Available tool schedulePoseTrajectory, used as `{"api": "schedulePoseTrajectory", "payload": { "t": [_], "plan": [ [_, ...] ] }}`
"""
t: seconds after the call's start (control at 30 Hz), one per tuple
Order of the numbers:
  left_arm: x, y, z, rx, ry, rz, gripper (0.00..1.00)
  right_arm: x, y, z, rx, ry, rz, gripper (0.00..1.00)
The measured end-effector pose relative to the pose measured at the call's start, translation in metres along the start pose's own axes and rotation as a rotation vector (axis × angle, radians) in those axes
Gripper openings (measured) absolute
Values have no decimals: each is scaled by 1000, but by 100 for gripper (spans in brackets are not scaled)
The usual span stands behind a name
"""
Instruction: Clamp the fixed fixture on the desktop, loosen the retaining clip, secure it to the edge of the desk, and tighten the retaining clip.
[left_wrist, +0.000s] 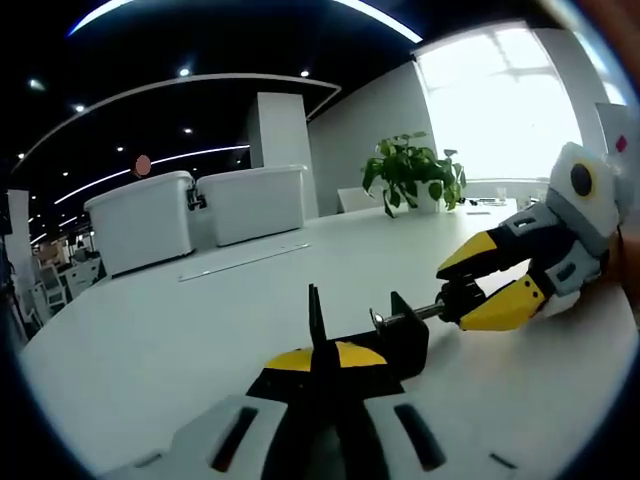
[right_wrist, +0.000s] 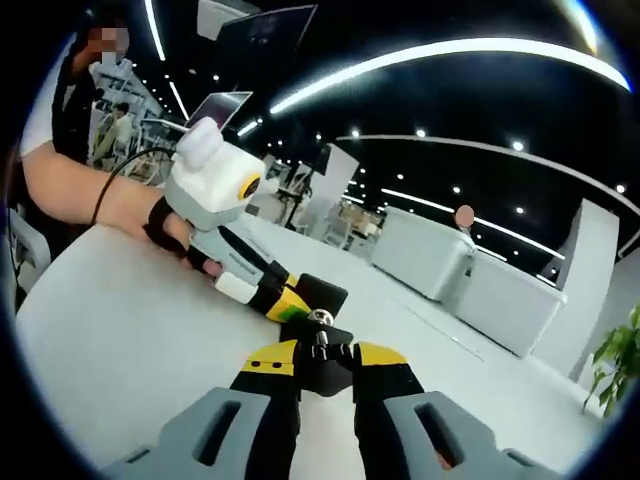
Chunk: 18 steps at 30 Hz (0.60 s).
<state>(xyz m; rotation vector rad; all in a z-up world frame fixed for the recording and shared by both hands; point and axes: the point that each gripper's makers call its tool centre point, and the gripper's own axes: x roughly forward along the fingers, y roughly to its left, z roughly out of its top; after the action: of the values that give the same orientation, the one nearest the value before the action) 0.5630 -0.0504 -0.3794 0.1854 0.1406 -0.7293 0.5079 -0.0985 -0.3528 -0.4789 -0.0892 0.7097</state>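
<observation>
Left gripper view. Your left gripper (left_wrist: 322, 352) rises from the bottom edge with its yellow-tipped jaws drawn together on the black clamp fixture (left_wrist: 385, 335), pinching the thin upright plate of its body. The fixture sits on the white desk (left_wrist: 180, 350), close in front of the jaws. Its metal screw (left_wrist: 410, 314) runs out to the right. Your right gripper (left_wrist: 487, 282) comes in from the right, its yellow and black jaws closed around the knob at the end of that screw. Farther back on the desk: two white lidded bins (left_wrist: 200, 212) side by side, a long flat strip (left_wrist: 245, 261) lying in front of them, and a potted plant (left_wrist: 412, 172) near a bright window.

Right gripper view. Your right gripper (right_wrist: 318, 360) has its jaws clenched on the black knob of the fixture (right_wrist: 318, 345), the screw end (right_wrist: 320, 317) showing just above the tips. Beyond it your left gripper (right_wrist: 275, 298) reaches in from the left, its white housing held in a gloved hand (right_wrist: 170, 228), jaw tips touching the far side of the fixture; from here you cannot tell how tightly they grip. The fixture rests on the desk (right_wrist: 110, 330), away from any edge you can see. White bins (right_wrist: 470, 270) stand in the background to the right.
</observation>
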Motion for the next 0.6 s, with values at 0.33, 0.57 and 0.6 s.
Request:
{"api": "schedulePoseTrajectory", "payload": {
  "t": [0.33, 0.57, 0.6],
  "plan": [
    [2, 1, 0, 3, -1, 3, 5, -7, -14, -1, 480, -24, 43, 32],
    [3, 2, 1, 3, -1, 4, 5, -7, -16, -6, 643, -7, 79, 29],
    [3, 2, 1, 3, -1, 4, 5, -7, -15, -9, 664, 4, 86, 29]
  ]
}}
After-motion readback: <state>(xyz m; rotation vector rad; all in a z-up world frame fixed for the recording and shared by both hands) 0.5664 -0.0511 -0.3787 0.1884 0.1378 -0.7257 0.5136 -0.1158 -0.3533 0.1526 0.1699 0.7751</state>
